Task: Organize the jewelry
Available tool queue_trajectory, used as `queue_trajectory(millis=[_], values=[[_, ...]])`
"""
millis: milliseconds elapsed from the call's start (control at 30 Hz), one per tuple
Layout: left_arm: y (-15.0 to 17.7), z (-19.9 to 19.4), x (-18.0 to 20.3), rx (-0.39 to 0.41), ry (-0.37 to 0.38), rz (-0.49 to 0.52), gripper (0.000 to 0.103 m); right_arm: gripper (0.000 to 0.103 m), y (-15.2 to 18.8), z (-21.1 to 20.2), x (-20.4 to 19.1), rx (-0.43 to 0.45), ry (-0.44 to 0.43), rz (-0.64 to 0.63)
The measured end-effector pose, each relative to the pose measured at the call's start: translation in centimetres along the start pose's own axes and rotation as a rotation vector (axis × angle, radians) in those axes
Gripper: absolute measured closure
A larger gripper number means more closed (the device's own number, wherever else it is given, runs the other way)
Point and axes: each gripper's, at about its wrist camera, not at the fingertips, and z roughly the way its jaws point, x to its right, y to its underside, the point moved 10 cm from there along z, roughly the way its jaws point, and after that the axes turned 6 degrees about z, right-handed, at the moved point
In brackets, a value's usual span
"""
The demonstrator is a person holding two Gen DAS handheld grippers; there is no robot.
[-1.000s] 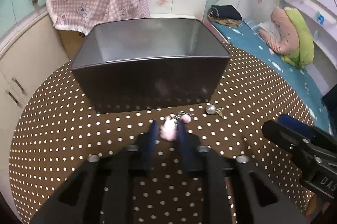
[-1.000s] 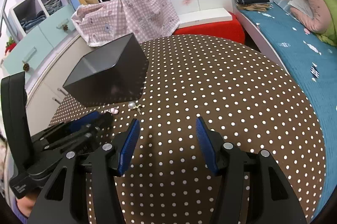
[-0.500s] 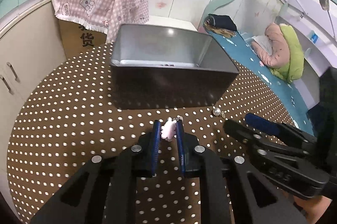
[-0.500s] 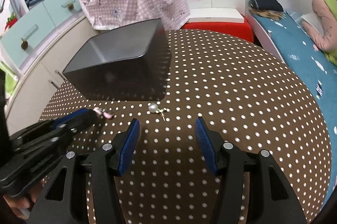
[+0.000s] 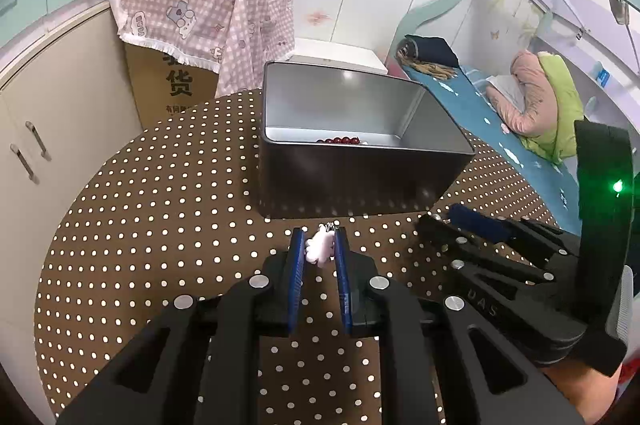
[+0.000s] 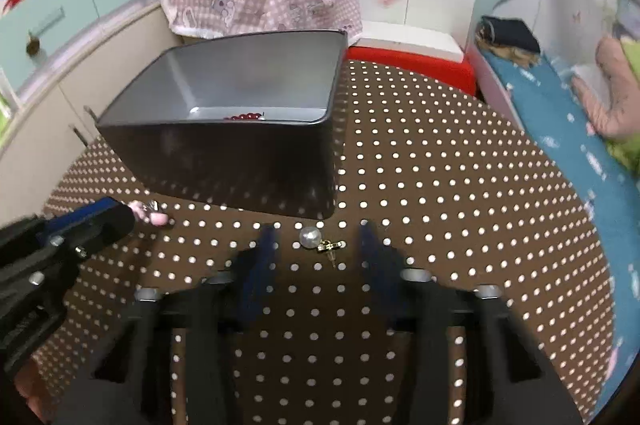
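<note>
The left gripper point(image 5: 319, 252) was kept clamped on the pink charm point(image 5: 320, 249), which had been lifted off the dotted table point(image 5: 160, 225) within 1 second, so a drop into the metal box point(image 5: 352, 181) at 12 o'clock was judged next. The right gripper point(image 6: 316, 245), jaws spread, had been brought around the pearl earring point(image 6: 320, 240). Red beads point(image 5: 340, 140) were half hidden behind the box's near wall; the right view was blurred.

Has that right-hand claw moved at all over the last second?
Yes. The right gripper has come toward the pearl earring on the dotted table; the earring now lies between its open jaws, just before the dark tin.
</note>
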Motion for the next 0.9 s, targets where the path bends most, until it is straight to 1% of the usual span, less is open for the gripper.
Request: queue_trajectory(millis=[100,267,400,500,633,900], values=[[-0.1,-0.1,0.0,0.007,-0.002,0.002,0.089,0.09,0.1,-0.1,-0.3,0.0,0.005,-0.025],[0.0,-0.4,0.2,0.007,0.006,0.002,0.089,0.09,0.8,-1.0,-0.5,0.005,-0.005,-0.032],[-0.1,-0.9,0.7,0.014,0.014,0.008,0.089,0.09,0.8,-2.7,0.0,0.023,-0.053,0.011],[-0.4,-1.5,1.2,0.026,0.025,0.021,0.089,0.09,0.4,-4.1,0.3,0.036,-0.106,0.057],[-1.1,-2.8,2.2,0.059,0.029,0.047,0.089,0.09,-0.5,-6.4,0.4,0.074,-0.139,0.073],[-2.8,-5.6,3.9,0.132,0.027,0.09,0.089,0.09,-2.4,-10.0,-0.5,0.136,-0.161,0.06]])
